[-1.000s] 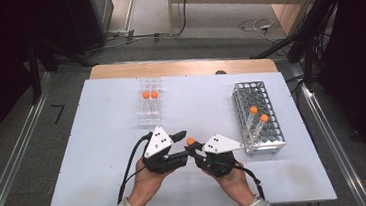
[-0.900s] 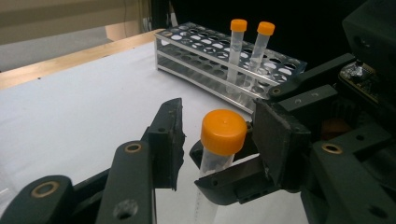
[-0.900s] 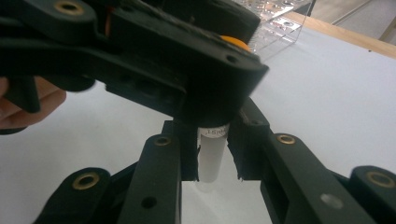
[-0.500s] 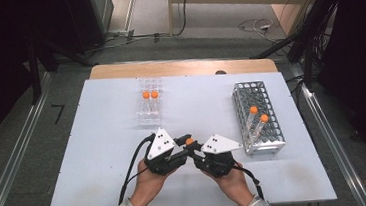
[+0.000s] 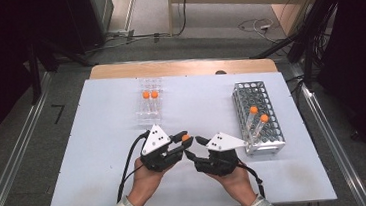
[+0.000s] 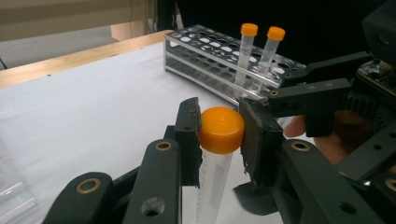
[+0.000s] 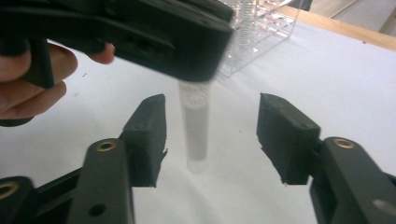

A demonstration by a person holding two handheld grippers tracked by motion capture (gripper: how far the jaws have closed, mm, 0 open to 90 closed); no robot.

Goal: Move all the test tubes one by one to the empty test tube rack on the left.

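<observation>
A clear tube with an orange cap [image 6: 222, 129] stands upright just above the white table, near its front. My left gripper [image 6: 222, 135] is shut on the cap, a pad pressing on each side. In the high view the left gripper [image 5: 184, 138] meets my right gripper [image 5: 193, 148] tip to tip at the cap [image 5: 186, 137]. The right gripper [image 7: 210, 130] has just been opening. Its pads stand apart on either side of the tube's body [image 7: 196, 135] without touching it. A hand holds each gripper.
A metal wire rack [image 5: 260, 121] at the right holds two orange-capped tubes [image 5: 253, 112]. A clear plastic rack [image 5: 150, 111] at the back centre holds two more. The table's bare wooden strip [image 5: 183, 67] runs along the far edge. Cables trail toward the person.
The left gripper's jaws have closed on the tube's orange cap. The right gripper's jaws, which held the tube, have opened away from it. Both hands stayed nearly in place.
</observation>
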